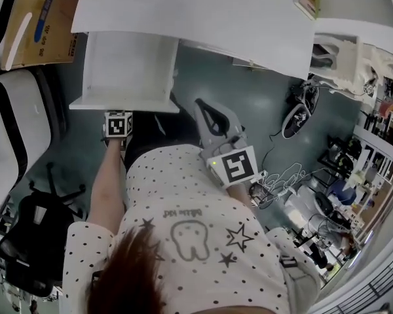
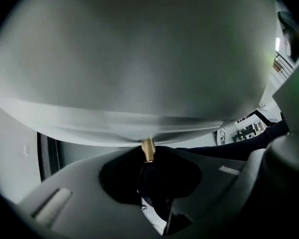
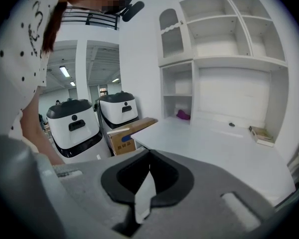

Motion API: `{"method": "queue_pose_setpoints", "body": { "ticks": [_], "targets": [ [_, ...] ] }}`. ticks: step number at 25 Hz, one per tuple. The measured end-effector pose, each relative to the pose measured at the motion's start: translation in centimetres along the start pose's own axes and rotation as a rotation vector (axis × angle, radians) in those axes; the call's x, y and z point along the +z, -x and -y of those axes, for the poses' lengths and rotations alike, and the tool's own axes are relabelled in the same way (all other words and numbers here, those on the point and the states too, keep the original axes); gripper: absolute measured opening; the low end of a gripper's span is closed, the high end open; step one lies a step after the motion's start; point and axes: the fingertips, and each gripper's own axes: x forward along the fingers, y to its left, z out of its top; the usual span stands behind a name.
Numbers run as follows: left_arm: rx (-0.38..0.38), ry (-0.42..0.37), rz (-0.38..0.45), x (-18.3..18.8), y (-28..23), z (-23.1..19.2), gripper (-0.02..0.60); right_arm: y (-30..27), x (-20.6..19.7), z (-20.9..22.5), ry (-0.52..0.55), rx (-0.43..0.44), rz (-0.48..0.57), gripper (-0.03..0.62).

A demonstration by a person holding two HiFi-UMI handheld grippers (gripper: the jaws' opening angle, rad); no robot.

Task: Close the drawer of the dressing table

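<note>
One cardboard box point(image 1: 52, 31), blue print illegible; brass knob point(image 2: 148, 149) between left jaws

lettering on shirt point(image 1: 183, 213) (upside down) illegible, cardboard box point(image 1: 39, 18) print unreadable

The right gripper point(image 3: 149, 156) sat low in the frame, jaw tips together with nothing between them. Beyond lay the white dressing table point(image 3: 214, 148), its shelves point(image 3: 224, 44) at upper right. At left were a cardboard box point(image 3: 124, 138) and two white machines point(image 3: 72, 123).

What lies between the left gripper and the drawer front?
The brass knob of the drawer, gripped by the left gripper; the left gripper view shows it.
</note>
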Motion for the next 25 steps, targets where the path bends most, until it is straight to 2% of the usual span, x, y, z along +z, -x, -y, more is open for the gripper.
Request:
{"method": "queue_pose_setpoints", "body": {
  "ticks": [4, 10, 15, 25],
  "targets": [
    [0.036, 0.017, -0.016, 0.0, -0.2, -0.5, 0.070, 0.1, 1.6, 2.1, -0.003, -0.017, 0.073, -0.003],
    [0.064, 0.045, -0.019, 0.9, -0.7, -0.8, 0.069, 0.2, 1.6, 4.4, 0.011, -0.033, 0.076, -0.002],
    [0.070, 0.037, -0.020, 1.6, -1.3, -0.5, 0.067, 0.8, 1.7, 6.7, 0.000, -0.054, 0.093, -0.003],
    [0.133, 0.049, 0.022, 3.9, -1.1, -0.9, 0.067, 0.4, 1.3, 8.8, -0.007, -0.009, 0.109, -0.003]
  ]
}}
